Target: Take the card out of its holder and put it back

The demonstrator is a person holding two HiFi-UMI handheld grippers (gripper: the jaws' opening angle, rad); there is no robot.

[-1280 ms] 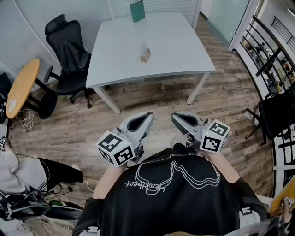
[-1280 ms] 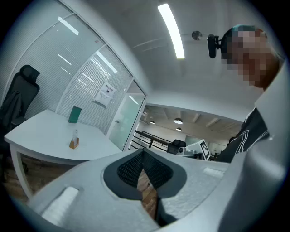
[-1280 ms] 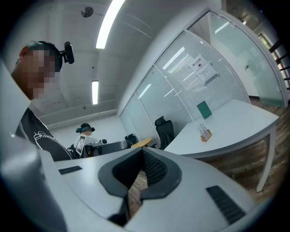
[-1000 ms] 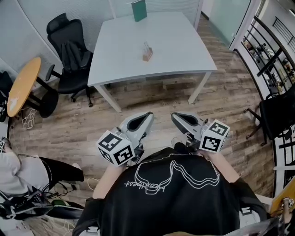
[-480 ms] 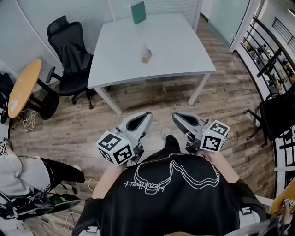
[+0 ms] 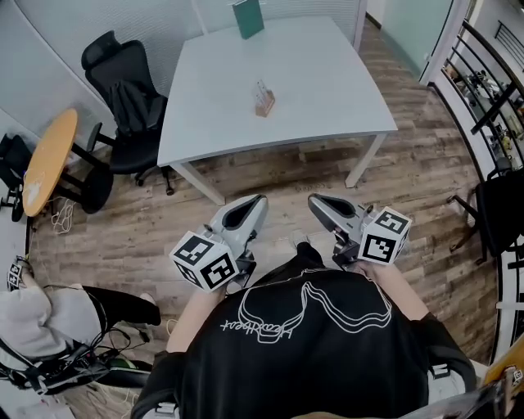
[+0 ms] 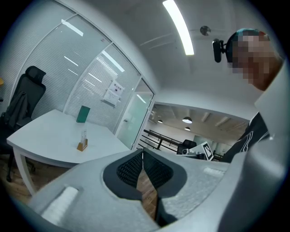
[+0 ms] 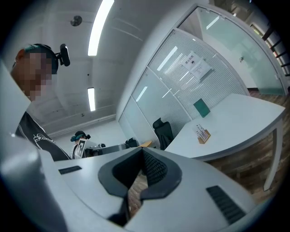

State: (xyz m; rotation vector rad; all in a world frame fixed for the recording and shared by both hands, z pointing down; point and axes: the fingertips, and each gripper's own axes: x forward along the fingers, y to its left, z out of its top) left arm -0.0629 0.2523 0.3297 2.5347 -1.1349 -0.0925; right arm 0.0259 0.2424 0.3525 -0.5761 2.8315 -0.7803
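Observation:
The card stands upright in a small wooden holder [image 6: 264, 100] near the middle of the white table [image 6: 327, 74], far ahead of both grippers. It shows small in the left gripper view [image 7: 82, 141] and the right gripper view [image 8: 202, 134]. My left gripper [image 6: 255, 200] and right gripper [image 6: 315, 200] are held close to my body over the wooden floor, both pointing toward the table. The left gripper [image 7: 142, 152] is shut with nothing between its pads. The right gripper [image 8: 141, 149] is likewise shut and empty.
A green book [image 6: 248, 16] stands at the table's far edge. A black office chair [image 6: 123, 90] sits left of the table, beside a round orange table [image 6: 49, 159]. A seated person [image 6: 49, 315] and cables are at lower left. Black railings [image 6: 491, 90] line the right.
The view has shifted slightly and the table sits a little nearer and more to the right. Both grippers keep the same pose, shut and empty.

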